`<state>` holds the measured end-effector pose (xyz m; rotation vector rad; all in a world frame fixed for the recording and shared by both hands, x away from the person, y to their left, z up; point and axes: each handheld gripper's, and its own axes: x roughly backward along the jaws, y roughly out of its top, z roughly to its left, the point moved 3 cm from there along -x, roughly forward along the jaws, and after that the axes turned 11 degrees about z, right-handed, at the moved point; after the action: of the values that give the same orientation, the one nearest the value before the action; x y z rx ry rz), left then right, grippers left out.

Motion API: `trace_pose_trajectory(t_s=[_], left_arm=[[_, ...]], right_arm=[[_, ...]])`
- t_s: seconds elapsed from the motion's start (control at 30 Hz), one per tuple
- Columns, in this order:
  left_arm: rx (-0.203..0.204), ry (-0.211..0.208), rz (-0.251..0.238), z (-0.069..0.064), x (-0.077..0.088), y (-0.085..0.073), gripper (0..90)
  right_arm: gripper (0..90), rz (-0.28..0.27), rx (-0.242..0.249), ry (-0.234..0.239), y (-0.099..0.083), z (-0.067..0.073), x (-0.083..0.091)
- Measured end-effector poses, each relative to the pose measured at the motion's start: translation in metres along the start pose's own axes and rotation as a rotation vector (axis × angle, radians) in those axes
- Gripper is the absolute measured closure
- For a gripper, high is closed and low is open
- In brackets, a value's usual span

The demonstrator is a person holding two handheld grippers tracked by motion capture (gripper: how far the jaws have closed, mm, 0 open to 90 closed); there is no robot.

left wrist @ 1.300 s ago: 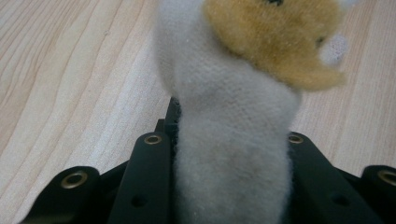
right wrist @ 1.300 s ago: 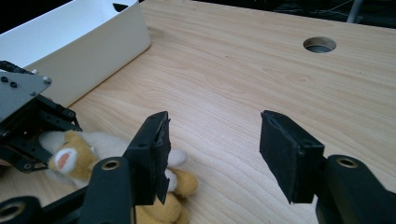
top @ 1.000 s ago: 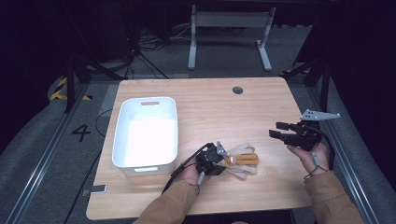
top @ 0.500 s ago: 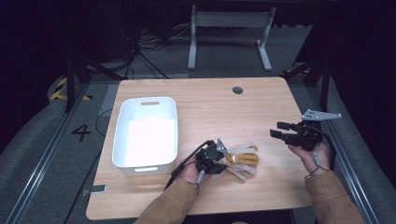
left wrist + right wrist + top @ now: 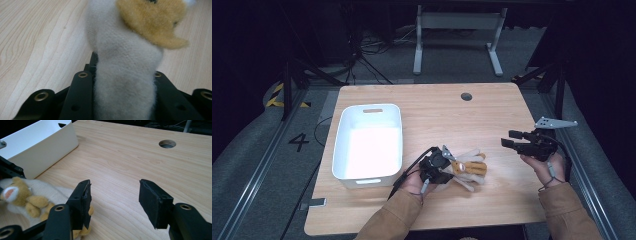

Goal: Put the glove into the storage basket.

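Item: cream-and-tan plush toy (image 5: 468,168), lying on the pale wooden worktop (image 5: 437,107), just right of the white rectangular plastic bin (image 5: 369,141).

My left hand-held gripper (image 5: 443,169) clamps a cream limb, probably readying a lift; my right hand-held gripper (image 5: 511,138) waits wide, well apart.

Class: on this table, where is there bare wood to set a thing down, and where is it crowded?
Bare wood runs from the white bin across to the round hole and the right edge. It is crowded near the front: the left hand-held gripper clamps the plush toy beside the bin, and the open right hand-held gripper hovers nearby.
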<state>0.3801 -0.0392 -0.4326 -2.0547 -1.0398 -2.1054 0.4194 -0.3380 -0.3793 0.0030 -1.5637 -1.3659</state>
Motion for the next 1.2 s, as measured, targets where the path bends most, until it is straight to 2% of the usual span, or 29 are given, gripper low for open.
trace_pose_trajectory(t_s=[0.07, 0.2, 0.33, 0.4, 0.6, 0.67, 0.83, 0.93, 1.2], left_arm=[[0.004, 0.002, 0.003, -0.001, 0.007, 0.003, 70.7], [0.008, 0.032, 0.03, -0.001, 0.021, 0.007, 70.7], [0.027, 0.035, 0.045, 0.0, 0.033, 0.011, 70.7], [0.033, 0.037, 0.062, 0.001, 0.037, 0.012, 70.7], [0.061, 0.031, 0.083, 0.004, 0.043, 0.016, 70.7], [0.065, 0.033, 0.094, 0.006, 0.047, 0.017, 70.6], [0.075, 0.037, 0.102, 0.008, 0.055, 0.018, 70.6], [0.099, 0.035, 0.098, 0.009, 0.06, 0.018, 70.6], [0.148, 0.055, 0.095, 0.013, 0.073, 0.013, 70.6]], right_arm=[[43.3, 0.0, 0.002, -0.002, 0.0, -0.001, 0.001], [43.4, 0.001, -0.008, -0.011, -0.001, -0.004, 0.002], [43.6, 0.003, -0.003, -0.013, -0.001, -0.005, 0.002], [43.8, 0.025, -0.004, -0.012, -0.002, -0.007, -0.001], [46.5, 0.108, 0.008, -0.074, -0.007, -0.013, -0.014], [47.3, 0.127, 0.004, -0.079, -0.009, -0.015, -0.018], [47.5, 0.149, 0.008, -0.09, -0.009, -0.017, -0.024], [48.0, 0.172, 0.015, -0.099, -0.008, -0.021, -0.032], [48.3, 0.192, 0.037, -0.108, -0.001, -0.023, -0.044]])
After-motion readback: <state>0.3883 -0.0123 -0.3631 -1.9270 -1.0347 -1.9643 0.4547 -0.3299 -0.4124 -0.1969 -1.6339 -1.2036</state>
